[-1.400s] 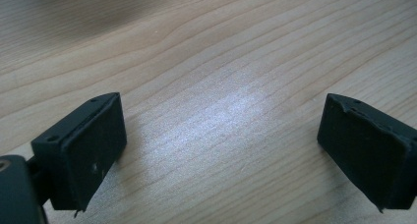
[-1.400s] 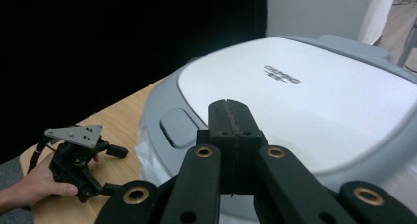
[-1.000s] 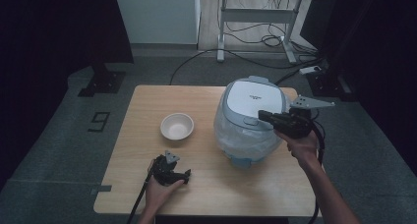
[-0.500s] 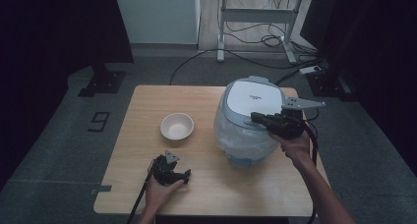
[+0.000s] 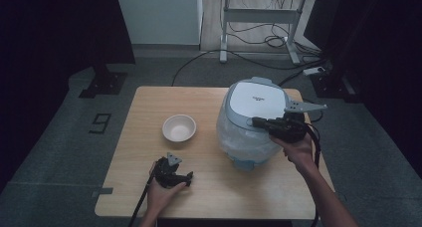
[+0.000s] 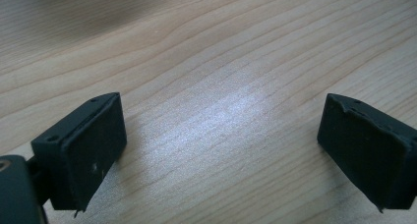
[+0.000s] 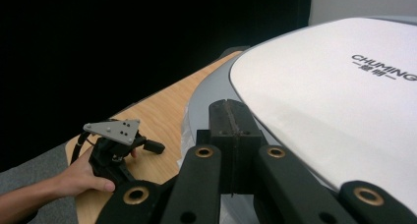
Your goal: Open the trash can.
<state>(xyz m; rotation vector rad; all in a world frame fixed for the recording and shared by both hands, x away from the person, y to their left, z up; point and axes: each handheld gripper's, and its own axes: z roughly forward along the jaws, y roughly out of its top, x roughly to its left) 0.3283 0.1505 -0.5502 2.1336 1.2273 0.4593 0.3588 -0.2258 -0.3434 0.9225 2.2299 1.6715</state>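
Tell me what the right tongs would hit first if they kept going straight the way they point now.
Probably the rice cooker's white lid: the shut right tongs point low across its front edge, though whether they already touch it is unclear.

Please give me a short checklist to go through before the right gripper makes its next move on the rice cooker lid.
1. Right gripper is at the rice cooker: ok, its tips are over the front edge of the lid.
2. Right jaws are shut: ok, they are pressed together with nothing between them.
3. Tips are touching the lid or its latch: cannot tell.
4. Lid is down: ok, it sits flat on the cooker.
5. Left gripper is out of the way: ok, it is open and low over the bare table, apart from the cooker.
6. Bowl is clear of the cooker: ok, it stands apart, beside it.
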